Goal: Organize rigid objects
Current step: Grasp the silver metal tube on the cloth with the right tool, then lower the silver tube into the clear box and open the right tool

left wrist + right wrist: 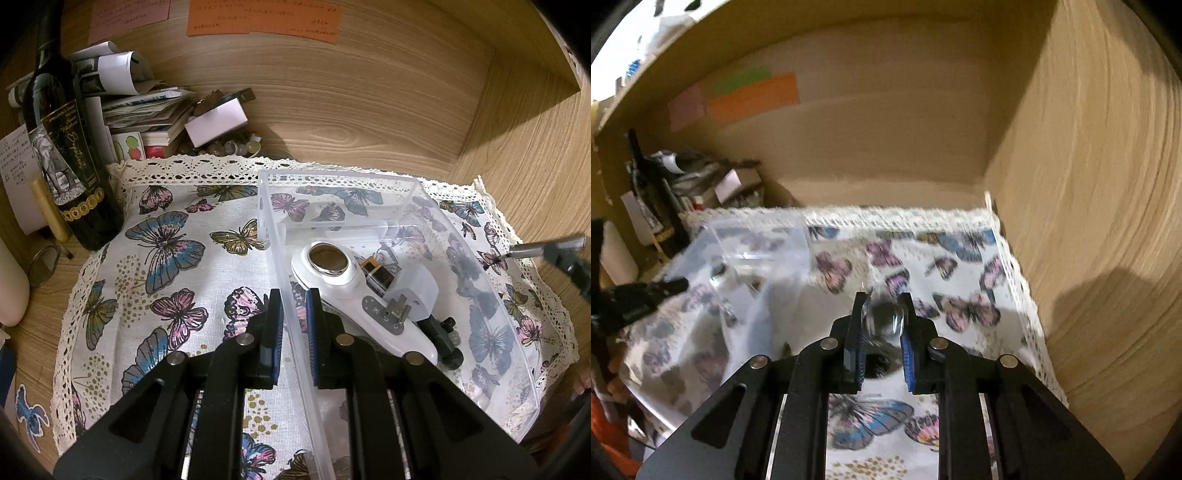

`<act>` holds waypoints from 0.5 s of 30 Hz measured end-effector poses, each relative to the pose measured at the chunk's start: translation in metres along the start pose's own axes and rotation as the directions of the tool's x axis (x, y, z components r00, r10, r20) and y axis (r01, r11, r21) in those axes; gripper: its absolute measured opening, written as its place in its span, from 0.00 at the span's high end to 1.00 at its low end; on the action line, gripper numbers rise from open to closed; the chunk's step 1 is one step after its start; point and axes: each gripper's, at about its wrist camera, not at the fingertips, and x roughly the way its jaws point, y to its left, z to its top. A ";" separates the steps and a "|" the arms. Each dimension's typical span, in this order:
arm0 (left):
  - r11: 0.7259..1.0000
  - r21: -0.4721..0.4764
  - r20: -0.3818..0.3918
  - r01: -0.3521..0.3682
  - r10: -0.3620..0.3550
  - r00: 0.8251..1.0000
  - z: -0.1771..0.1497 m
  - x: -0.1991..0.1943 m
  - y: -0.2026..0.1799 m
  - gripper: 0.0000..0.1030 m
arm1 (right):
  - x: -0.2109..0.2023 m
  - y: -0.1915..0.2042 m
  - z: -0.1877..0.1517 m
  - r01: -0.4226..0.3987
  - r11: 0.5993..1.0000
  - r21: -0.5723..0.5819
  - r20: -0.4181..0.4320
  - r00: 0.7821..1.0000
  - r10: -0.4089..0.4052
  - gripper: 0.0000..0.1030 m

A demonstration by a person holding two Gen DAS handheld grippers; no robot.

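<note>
A small dark object [884,317], blurred and seemingly with a glassy sheen, sits clamped between the closed pads of the right gripper [882,325] at centre frame of the right wrist view, raised above the butterfly-print cloth [871,417]; what exactly it is cannot be told through the motion blur. In the left wrist view, the left gripper [293,328] is pinched shut on the near wall of the clear plastic bin [291,295], bracing it at lower centre. The bin already holds a white handheld device [354,295], a white plug adapter [410,291] and 2 or so small dark pieces (partly hidden beneath the device). A wine bottle [62,147] and stacked papers [147,110] crowd the upper left of that frame, well apart from the work.

The step in hand appears to be carrying the gripped piece to the bin at the left of the right wrist view. Done well, it would cross above the bin's rim, come down over the bare floor at the far end, and be released low, while the left grip stays firm so the light bin does not skid on the cloth.
</note>
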 end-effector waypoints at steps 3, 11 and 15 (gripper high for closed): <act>1.000 0.000 0.001 -0.001 0.001 1.000 0.000 0.000 0.000 0.89 | -0.007 0.008 0.010 -0.023 1.000 -0.016 0.040 0.999 0.023 0.86; 1.000 -0.003 0.001 0.002 -0.002 1.000 0.000 0.000 -0.001 0.89 | -0.020 0.043 0.033 -0.108 0.990 -0.089 0.128 0.985 0.119 0.86; 1.000 -0.003 0.002 0.006 -0.006 1.000 0.000 -0.001 -0.002 0.88 | -0.021 0.064 0.042 -0.144 0.980 -0.135 0.146 0.976 0.163 0.86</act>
